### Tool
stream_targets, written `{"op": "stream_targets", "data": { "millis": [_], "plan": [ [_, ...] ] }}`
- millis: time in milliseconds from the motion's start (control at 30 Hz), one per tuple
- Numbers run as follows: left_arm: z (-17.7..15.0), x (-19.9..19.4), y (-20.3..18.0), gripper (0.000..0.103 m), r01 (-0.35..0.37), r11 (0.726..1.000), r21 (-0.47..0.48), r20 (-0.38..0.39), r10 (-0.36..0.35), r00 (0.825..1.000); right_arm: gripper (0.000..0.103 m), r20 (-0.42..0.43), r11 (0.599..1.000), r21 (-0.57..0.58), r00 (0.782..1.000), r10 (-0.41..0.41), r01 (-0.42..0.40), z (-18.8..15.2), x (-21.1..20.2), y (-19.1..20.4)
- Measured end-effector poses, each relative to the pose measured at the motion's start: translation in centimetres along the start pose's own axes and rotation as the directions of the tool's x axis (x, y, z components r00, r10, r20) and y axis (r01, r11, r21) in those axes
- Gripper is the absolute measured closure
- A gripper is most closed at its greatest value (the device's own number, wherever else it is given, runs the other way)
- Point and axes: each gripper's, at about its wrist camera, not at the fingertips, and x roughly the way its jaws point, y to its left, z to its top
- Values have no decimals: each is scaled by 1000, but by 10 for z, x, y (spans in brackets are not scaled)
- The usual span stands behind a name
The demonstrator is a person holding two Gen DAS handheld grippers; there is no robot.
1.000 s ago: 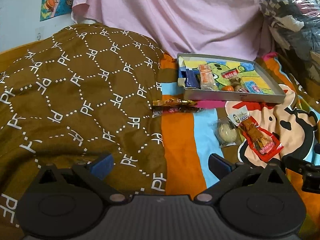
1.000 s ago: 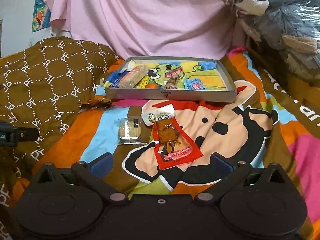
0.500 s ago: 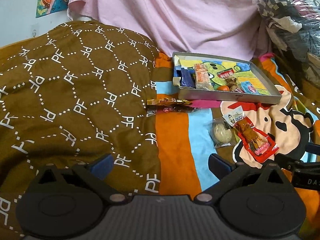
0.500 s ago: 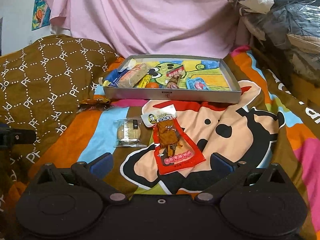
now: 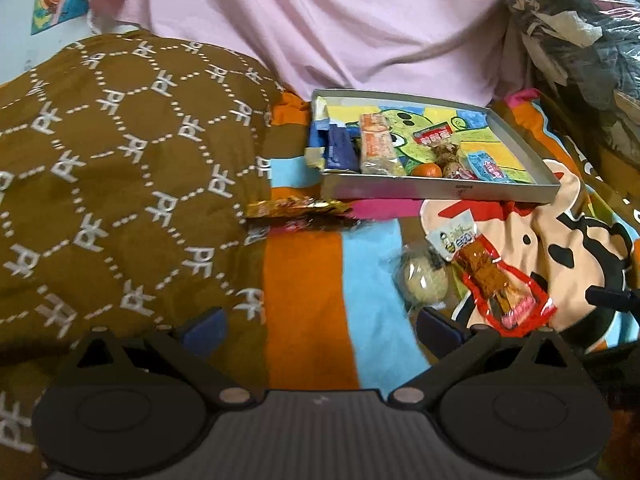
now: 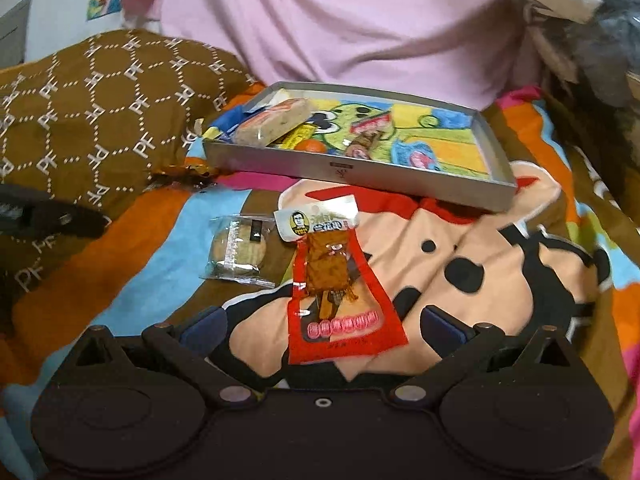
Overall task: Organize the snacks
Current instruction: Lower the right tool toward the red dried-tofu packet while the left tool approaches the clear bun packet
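A grey tray [image 6: 360, 170] [image 5: 400, 192] with a cartoon-printed bottom lies on the bed and holds several snacks. In front of it lie a red meat-snack packet [image 6: 340, 292] [image 5: 496, 284] and a clear-wrapped round biscuit [image 6: 240, 248] [image 5: 424, 284]. A gold-wrapped candy bar [image 5: 296, 208] [image 6: 188, 170] rests left of the tray. My right gripper [image 6: 322, 324] stands open just over the red packet's near end. My left gripper [image 5: 320, 326] is open above the orange and blue stripes, holding nothing.
A brown patterned pillow [image 5: 120, 168] rises on the left. Pink cloth [image 5: 320, 28] hangs behind the tray. A plastic-wrapped bundle [image 5: 580, 40] is piled at the back right. The left gripper's tip [image 6: 48, 216] shows at the left edge of the right wrist view.
My right gripper has moved forward and down toward the red packet, which now sits between its fingers. My left gripper has shifted forward slightly. Both stay open.
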Motion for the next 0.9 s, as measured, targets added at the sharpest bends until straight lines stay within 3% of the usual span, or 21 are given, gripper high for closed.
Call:
{"op": "stream_targets", "data": {
  "millis": [333,533,767,900],
  "plan": [
    [26,54,-35,0,37,999,23,-23,-37,999,1,20,1000,-5,1000,-15,15,15,28,-14],
    [37,80,-52,0,26,999,26,-41,-25,999,1,22,993,-110,999,-46,48,13,58,0],
    [44,108,-56,0,52,998,-28,-127,-55,990,3,20,980,-185,997,-78,80,14,90,11],
    [45,124,-59,1,56,994,-90,-200,-73,977,7,-6,983,-159,996,-94,92,14,101,6]
  ]
}}
